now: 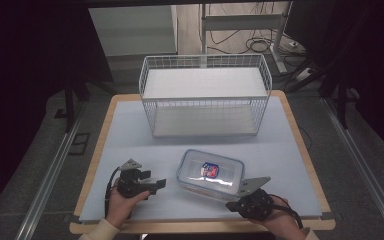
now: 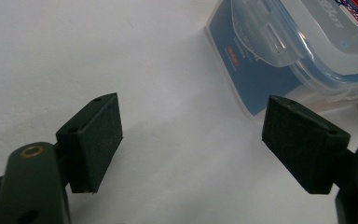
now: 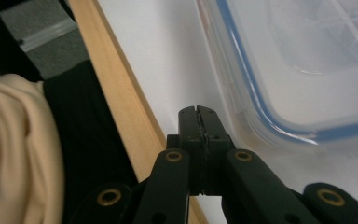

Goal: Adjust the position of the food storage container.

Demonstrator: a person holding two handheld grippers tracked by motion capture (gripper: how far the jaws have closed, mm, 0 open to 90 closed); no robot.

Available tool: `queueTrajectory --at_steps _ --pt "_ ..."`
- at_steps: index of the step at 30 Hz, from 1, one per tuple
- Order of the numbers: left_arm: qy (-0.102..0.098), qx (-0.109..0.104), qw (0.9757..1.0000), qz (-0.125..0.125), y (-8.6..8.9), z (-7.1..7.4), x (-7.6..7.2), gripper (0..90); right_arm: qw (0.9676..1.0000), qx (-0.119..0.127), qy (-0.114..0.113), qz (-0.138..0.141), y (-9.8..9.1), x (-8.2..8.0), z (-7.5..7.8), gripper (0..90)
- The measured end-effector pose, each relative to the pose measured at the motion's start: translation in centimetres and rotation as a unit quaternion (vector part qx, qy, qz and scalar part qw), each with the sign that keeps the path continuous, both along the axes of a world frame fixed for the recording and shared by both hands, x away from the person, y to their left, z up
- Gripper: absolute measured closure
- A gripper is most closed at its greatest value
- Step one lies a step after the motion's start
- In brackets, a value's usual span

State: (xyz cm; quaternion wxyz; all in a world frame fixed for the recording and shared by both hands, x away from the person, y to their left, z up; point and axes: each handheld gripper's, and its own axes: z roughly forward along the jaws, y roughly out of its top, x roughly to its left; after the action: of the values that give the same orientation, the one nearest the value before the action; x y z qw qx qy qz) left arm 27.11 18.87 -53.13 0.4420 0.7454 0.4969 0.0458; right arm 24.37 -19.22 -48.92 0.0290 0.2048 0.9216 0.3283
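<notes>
Holding my left tongs (image 1: 159, 184) low over the desk (image 1: 130, 135), I have their jaws standing well apart with nothing between them but bare desk; the clear plastic container (image 1: 210, 175) with its blue-trimmed lid lies just ahead of them and off to the right-hand jaw's side, its near corner (image 2: 251, 100) close to that pad (image 2: 303, 144) but, as far as I can tell from this angle, not touching it. My right tongs (image 3: 199, 122) are pressed fully together, gripping nothing, their tips just beside the container's rounded edge (image 3: 261, 116) at the desk's front. Beyond the container, farther from both tongs, a white wire basket (image 1: 205, 95) sits on the desk.
</notes>
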Motion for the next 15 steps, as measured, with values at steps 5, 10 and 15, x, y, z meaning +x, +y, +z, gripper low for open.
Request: queueTrajectory --at_steps 5,10,15 --pt "-0.001 -0.002 1.0 0.004 0.1 0.0 0.0 19.9 0.9995 -0.021 -0.024 -0.01 0.6 0.0 -0.8 89.9" --pt "-0.001 -0.001 1.0 0.002 0.1 0.0 0.0 19.9 0.999 -0.021 -0.036 -0.02 0.3 0.3 -1.0 90.0" --pt "0.0 -0.001 1.0 0.0 0.1 0.0 0.0 20.6 0.9985 -0.027 -0.043 -0.022 0.2 0.2 -1.0 90.0"
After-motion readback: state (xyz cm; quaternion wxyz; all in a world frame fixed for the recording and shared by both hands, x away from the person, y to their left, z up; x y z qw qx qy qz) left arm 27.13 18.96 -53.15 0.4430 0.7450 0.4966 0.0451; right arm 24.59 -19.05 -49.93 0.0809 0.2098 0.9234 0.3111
